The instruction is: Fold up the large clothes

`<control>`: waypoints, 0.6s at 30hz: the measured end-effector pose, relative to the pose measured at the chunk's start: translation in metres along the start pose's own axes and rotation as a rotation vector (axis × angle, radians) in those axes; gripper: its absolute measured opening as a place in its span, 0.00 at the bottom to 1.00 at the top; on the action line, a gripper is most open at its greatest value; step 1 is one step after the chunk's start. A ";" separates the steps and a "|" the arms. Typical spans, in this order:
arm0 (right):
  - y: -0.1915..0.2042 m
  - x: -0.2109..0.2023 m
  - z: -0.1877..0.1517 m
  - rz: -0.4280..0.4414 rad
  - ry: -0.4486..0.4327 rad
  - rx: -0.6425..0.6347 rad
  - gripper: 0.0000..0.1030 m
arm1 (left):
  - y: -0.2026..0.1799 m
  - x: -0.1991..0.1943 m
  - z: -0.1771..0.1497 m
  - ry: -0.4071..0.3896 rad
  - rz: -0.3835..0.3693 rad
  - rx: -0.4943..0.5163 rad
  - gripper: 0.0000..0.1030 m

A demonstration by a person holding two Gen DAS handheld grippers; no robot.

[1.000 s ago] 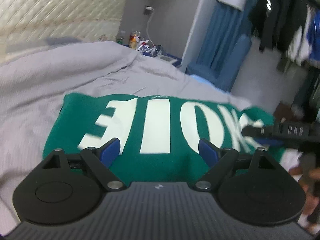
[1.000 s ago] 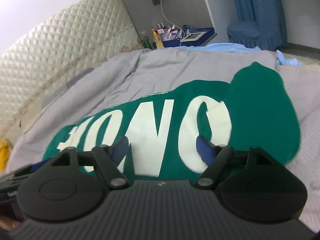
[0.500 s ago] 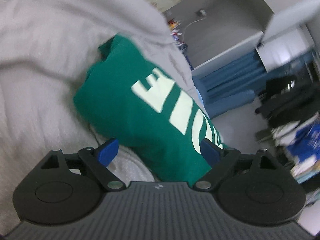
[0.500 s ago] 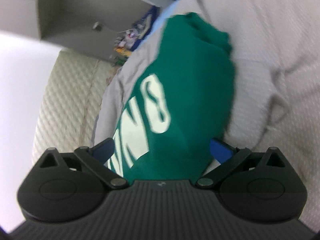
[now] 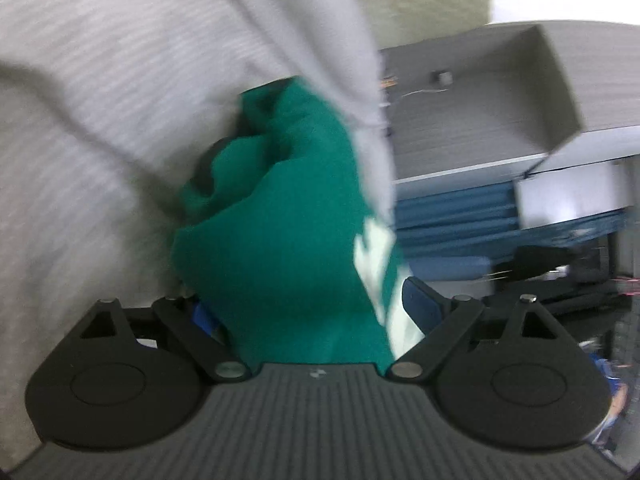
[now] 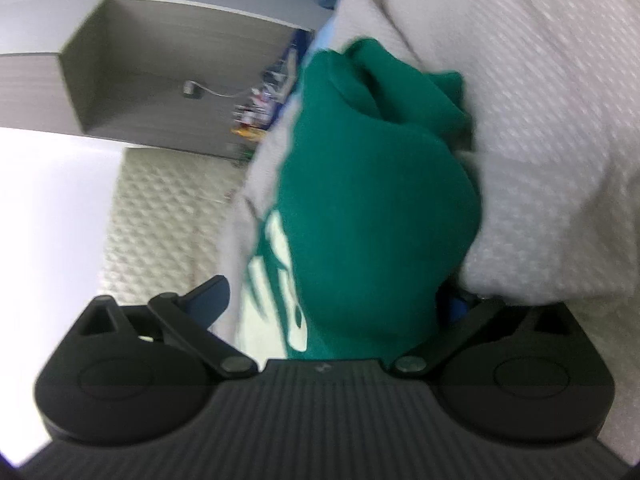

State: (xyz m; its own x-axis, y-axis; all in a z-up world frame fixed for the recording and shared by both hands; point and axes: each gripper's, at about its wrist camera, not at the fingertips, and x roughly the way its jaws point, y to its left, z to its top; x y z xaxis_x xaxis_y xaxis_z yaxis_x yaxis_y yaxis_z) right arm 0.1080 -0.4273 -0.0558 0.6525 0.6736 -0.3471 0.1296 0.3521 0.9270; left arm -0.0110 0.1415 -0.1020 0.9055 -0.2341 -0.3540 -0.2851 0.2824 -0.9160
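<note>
We straddle the green garment (image 5: 280, 240) endwise: left gripper (image 5: 316, 312) and right gripper (image 6: 336, 304) each spread wide around one end, unclamped.

— What's the garment like?

— A large green sweatshirt (image 5: 280, 240) with big cream block lettering, folded into a thick bundle.

— Where does it lie?

— On a grey bed cover (image 5: 100, 100), with its long side running away from both cameras. The lettered face shows along one edge in each view (image 6: 280, 280).

— Is it neat?

— Not at the far end: the fabric there bunches into rounded folds with dark creases. The near end is smoother. Both views are blurred.
</note>
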 end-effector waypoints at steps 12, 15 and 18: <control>0.013 -0.002 0.011 0.038 0.051 -0.052 1.00 | -0.007 0.017 0.007 0.015 -0.031 0.002 0.92; 0.002 0.012 0.009 -0.036 0.066 -0.022 1.00 | 0.001 0.024 0.004 0.041 0.022 -0.049 0.93; 0.008 0.025 0.010 -0.113 0.073 -0.066 1.00 | 0.003 0.035 0.009 0.046 0.028 -0.078 0.96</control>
State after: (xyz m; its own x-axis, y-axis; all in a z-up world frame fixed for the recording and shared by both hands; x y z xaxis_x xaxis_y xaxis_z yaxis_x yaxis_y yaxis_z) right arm 0.1329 -0.4139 -0.0563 0.5803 0.6717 -0.4605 0.1480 0.4690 0.8707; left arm 0.0222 0.1427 -0.1154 0.8818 -0.2704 -0.3865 -0.3355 0.2164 -0.9169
